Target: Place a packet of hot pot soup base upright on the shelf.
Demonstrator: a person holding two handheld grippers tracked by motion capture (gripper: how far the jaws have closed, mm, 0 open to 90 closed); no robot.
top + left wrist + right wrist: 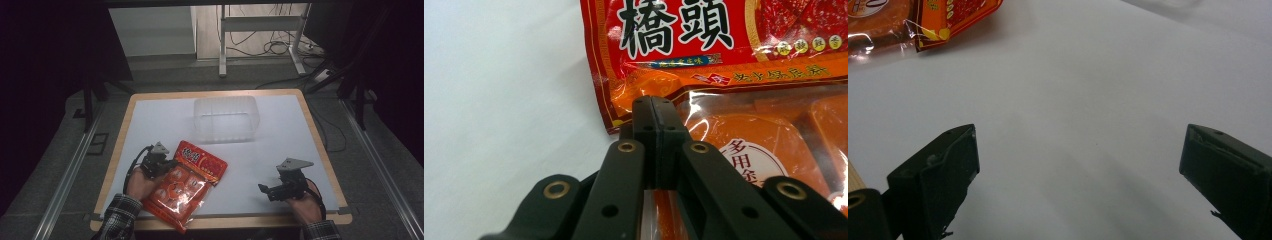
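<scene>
a red and orange snack bag [186, 181] is seen lying flat near the front left of a white table [280, 150], its lower end reaching over the front edge. the left gripper [167, 164] is clamped on the bag's left edge, jaws pressed together on the thin plastic just below the printed header, as the left gripper view [653, 120] makes plain. the right gripper [264, 190] is held well apart from the bag, low over bare table, its jaws spread wide with nothing between them [1075, 165].

the bag is judged to be light and floppy, its glossy film likely slippery; the wrapped blocks visible through the clear window would probably shift and sag when lifted. a pinch on the flat sealed border or header is judged safer than one on the bulging middle, and a second hold on the opposite edge would keep it from folding.

a clear plastic tub [226, 119] stands farther back at the table's middle, apparently empty.
</scene>
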